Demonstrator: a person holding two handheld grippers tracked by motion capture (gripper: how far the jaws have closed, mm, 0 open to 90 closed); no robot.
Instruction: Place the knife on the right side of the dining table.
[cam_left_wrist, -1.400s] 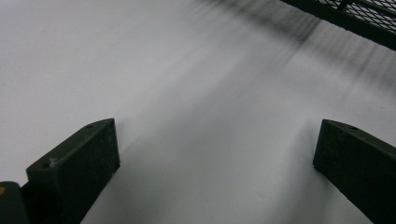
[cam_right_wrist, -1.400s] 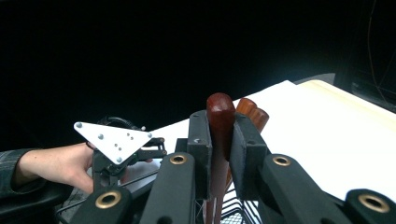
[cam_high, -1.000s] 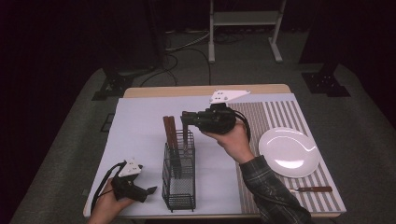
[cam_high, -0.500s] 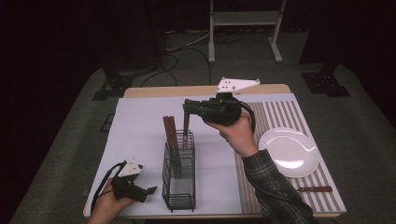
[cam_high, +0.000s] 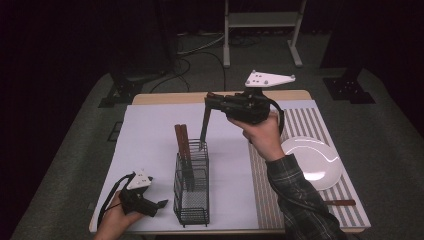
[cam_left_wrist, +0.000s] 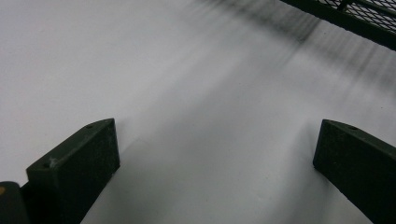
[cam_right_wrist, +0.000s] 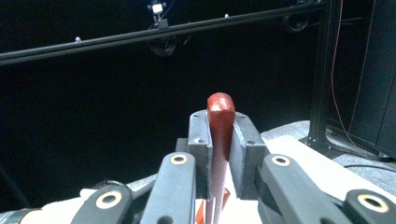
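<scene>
White plate (cam_high: 312, 162) on striped mat (cam_high: 327, 131), utensil (cam_high: 340, 203) near it, metal stand (cam_high: 260, 20) beyond table (cam_high: 165, 98)

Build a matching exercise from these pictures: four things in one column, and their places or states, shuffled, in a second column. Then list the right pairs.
Things
1. right gripper
2. left gripper
3. white plate
4. wire basket

Places or states
A. lies on the striped mat
B. stands on the white table cover with brown-handled utensils upright in it
C. raised above the table, shut on a brown-handled utensil
D. low at the table's near edge, jaws apart, holding nothing

Pairs: 1-C, 2-D, 3-A, 4-B
</scene>
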